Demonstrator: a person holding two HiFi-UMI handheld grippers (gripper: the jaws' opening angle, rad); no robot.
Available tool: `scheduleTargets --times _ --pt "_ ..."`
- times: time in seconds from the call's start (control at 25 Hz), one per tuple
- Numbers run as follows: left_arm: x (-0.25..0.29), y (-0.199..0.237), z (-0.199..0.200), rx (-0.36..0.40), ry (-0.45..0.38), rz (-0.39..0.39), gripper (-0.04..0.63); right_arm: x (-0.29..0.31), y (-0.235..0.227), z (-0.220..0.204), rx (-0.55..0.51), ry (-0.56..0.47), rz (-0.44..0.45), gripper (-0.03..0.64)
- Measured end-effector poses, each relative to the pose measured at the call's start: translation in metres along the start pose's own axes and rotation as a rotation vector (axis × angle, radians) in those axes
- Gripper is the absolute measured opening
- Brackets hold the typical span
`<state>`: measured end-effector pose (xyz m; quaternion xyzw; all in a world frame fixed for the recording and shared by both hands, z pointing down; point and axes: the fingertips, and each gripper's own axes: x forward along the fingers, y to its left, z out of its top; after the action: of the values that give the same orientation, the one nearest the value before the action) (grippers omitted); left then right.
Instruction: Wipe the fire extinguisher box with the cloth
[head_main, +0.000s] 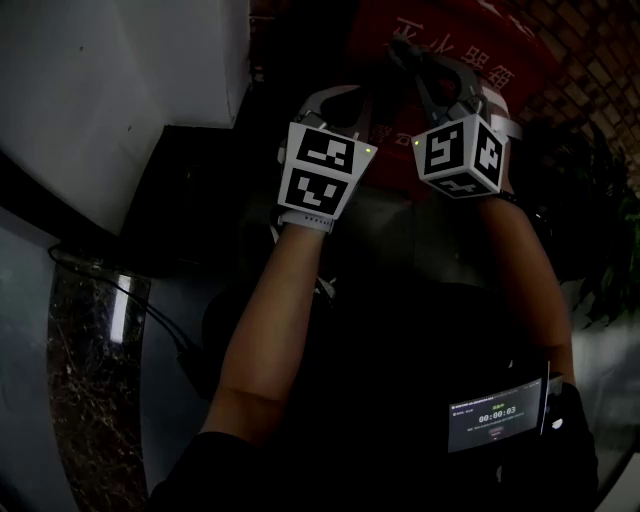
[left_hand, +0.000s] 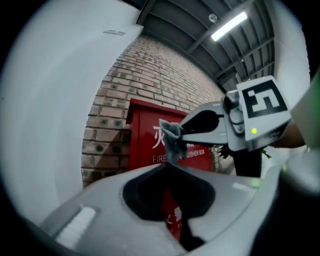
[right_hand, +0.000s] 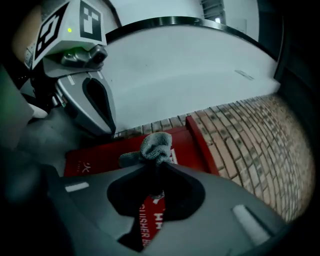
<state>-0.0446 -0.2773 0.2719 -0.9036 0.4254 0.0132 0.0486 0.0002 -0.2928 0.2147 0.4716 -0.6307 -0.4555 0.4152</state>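
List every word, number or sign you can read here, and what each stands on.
"FIRE": white print on the red fire extinguisher box.
"USHER BOX": same line, its start hidden behind the cloth.
"00:00:03": lit screen, head view; smaller lines unreadable.
Chinese characters on the box: partly hidden or too dim to read.

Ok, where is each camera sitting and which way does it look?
Head view: on the person's head, looking steeply down at the box; both forearms show.
Left gripper view: on the left gripper, facing the box front; its shut jaws show.
Right gripper view: on the right gripper, facing the box and brick wall; its jaws pinch the cloth.
Shared: each gripper view sees the other gripper, the cloth and the box.
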Motion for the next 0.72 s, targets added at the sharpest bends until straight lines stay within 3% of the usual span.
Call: scheduleTargets --times 0.36,0.72 --pt "-0.017 0.001 0.062 0.055 -0.104 -0.005 -0.001 0.027 -0.061 0.044 -0.226 0.032 -0.059 0.040" --pt "-0.020 0.009 0.056 0.019 -0.112 0.003 -0.002 0.053 -0.059 0.045 -0.312 0.100 -0.026 0.038"
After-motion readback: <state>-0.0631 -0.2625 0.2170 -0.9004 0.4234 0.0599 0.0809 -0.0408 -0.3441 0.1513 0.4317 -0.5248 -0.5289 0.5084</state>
